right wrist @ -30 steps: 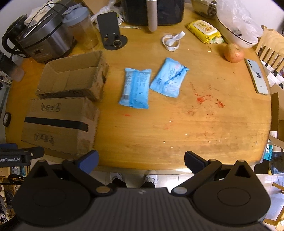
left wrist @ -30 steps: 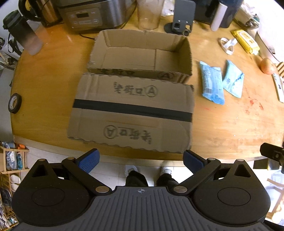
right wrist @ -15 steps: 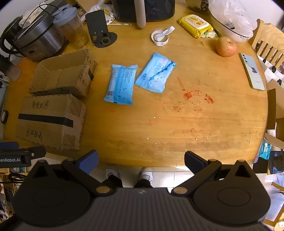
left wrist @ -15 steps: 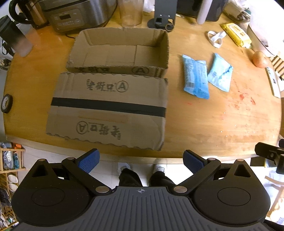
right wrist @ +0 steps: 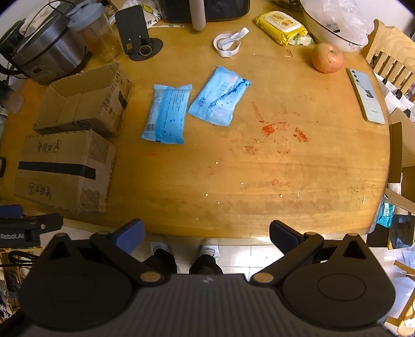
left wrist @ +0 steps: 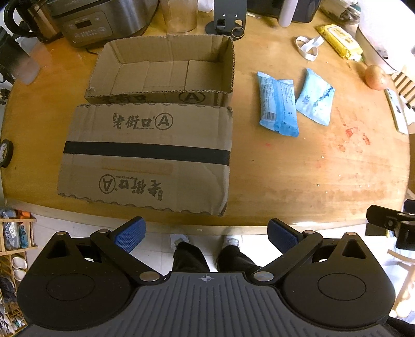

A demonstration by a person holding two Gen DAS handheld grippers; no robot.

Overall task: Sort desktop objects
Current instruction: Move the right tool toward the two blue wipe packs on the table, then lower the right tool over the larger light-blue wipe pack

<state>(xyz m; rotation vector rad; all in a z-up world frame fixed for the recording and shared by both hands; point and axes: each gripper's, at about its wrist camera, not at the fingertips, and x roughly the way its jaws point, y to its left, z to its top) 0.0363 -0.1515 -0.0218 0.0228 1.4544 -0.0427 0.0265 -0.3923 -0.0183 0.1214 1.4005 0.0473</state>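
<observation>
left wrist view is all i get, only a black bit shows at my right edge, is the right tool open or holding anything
Observer: The right tool is open and empty, held short of the table's near edge.
Operator: whats the flat thing cut off at my far right
Observer: A phone, lying flat near the table's right edge, apart from the apple.
Operator: jar behind the open box, lid on? top is cropped for me
Observer: Yes, a grey-blue lid sits on it.
</observation>
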